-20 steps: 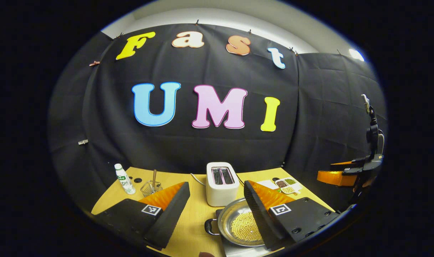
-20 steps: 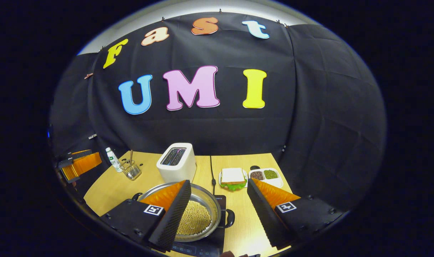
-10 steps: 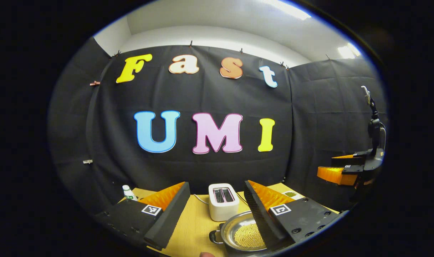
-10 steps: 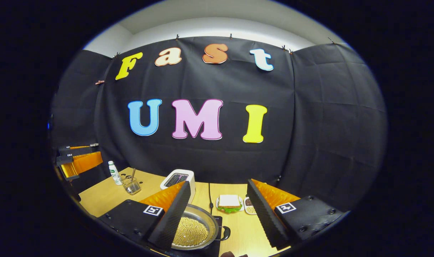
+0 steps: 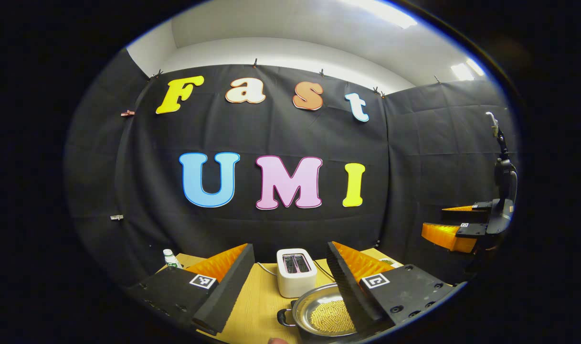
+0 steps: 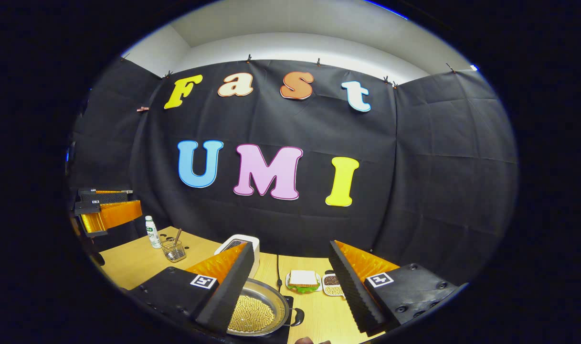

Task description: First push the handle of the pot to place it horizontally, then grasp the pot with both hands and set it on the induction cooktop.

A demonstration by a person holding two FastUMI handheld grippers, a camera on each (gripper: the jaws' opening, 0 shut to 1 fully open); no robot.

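Note:
A steel pot (image 5: 322, 314) holding yellow beans sits low in the left gripper view, its black side handle (image 5: 284, 317) pointing left. My left gripper (image 5: 289, 246) hangs open above it, holding nothing; its right finger hides part of the pot's rim. In the right gripper view the pot (image 6: 254, 313) rests on the black induction cooktop (image 6: 284, 330), with a loop handle (image 6: 297, 317) on its right. My right gripper (image 6: 291, 244) is open and empty above it. Each gripper appears far off in the other's view: the right gripper (image 5: 455, 229) and the left gripper (image 6: 104, 212).
On the wooden table (image 6: 128, 260) stand a white toaster (image 5: 296, 271), a small bottle (image 6: 151, 231), a wire basket (image 6: 173, 251), a sandwich on a plate (image 6: 302, 279) and a tray of beans (image 6: 333, 284). Black cloth walls close the back and sides.
Both grippers have lifted and tipped upward, away from the pot, so the table and pot have dropped toward the bottom of each view. Both stayed open.

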